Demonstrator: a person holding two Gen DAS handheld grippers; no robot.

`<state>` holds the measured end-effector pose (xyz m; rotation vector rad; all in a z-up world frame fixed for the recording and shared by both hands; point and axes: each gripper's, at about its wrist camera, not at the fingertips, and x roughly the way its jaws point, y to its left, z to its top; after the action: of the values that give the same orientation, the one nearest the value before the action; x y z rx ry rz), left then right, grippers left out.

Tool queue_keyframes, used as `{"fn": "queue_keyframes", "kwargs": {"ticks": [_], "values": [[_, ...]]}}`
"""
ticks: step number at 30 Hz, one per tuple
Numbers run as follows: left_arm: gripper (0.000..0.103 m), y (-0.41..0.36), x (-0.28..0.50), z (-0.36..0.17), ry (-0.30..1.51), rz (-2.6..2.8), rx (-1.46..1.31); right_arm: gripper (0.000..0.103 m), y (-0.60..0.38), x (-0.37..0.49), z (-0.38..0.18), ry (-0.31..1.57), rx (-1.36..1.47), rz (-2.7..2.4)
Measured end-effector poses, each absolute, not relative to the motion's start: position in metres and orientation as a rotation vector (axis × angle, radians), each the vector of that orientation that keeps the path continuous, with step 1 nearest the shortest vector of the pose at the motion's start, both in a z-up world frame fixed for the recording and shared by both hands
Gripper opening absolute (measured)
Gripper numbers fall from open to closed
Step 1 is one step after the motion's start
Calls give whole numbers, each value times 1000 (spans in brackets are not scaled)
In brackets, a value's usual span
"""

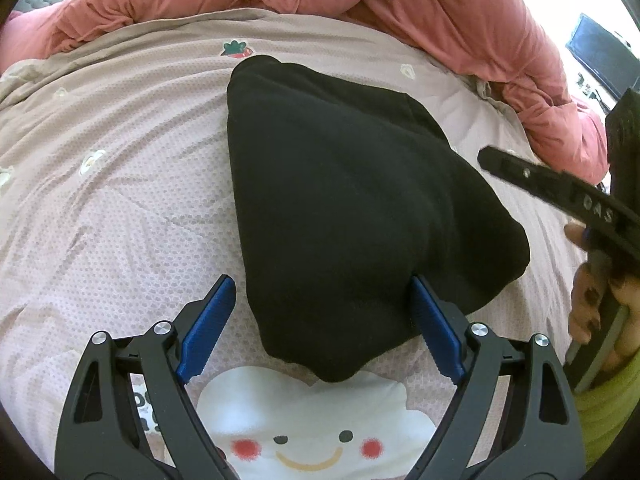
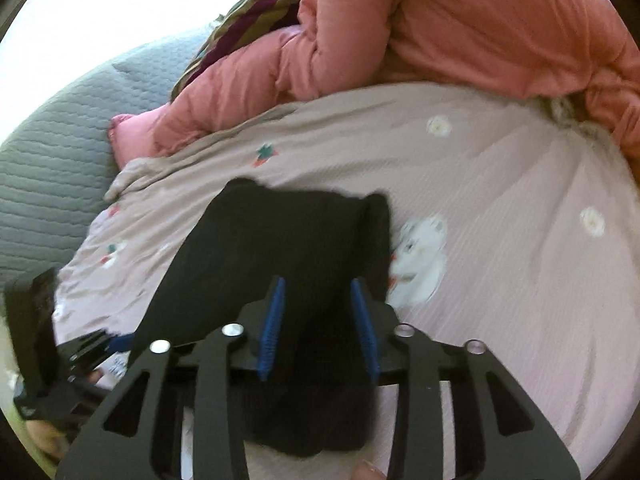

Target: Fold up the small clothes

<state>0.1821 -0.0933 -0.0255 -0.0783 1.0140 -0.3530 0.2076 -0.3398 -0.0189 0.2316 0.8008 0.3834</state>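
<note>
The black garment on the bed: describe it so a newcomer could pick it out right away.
Start from the pale pink patterned bedsheet spread in front of the bunched salmon-pink quilt. Near its middle lies the black folded fleece garment, its near end between the open jaws of the left gripper. It is the only dark, unprinted cloth there; the sheet around it carries small cartoon prints.

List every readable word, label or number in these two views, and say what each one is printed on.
"OAS": raised letters on the black right claw's arm, partly cut off.
Dark printed letters on the pink quilted bed cover, beside the white smiling cloud print: hidden behind the left claw, unreadable.
Nothing else legible.
</note>
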Motion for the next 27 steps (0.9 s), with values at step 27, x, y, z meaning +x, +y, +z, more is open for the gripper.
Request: {"fn": "queue_keyframes", "kwargs": {"ticks": [27], "values": [[80,-90,166,-21,1025,-349,-76,42,-324,180,-35,855,158,288]]}}
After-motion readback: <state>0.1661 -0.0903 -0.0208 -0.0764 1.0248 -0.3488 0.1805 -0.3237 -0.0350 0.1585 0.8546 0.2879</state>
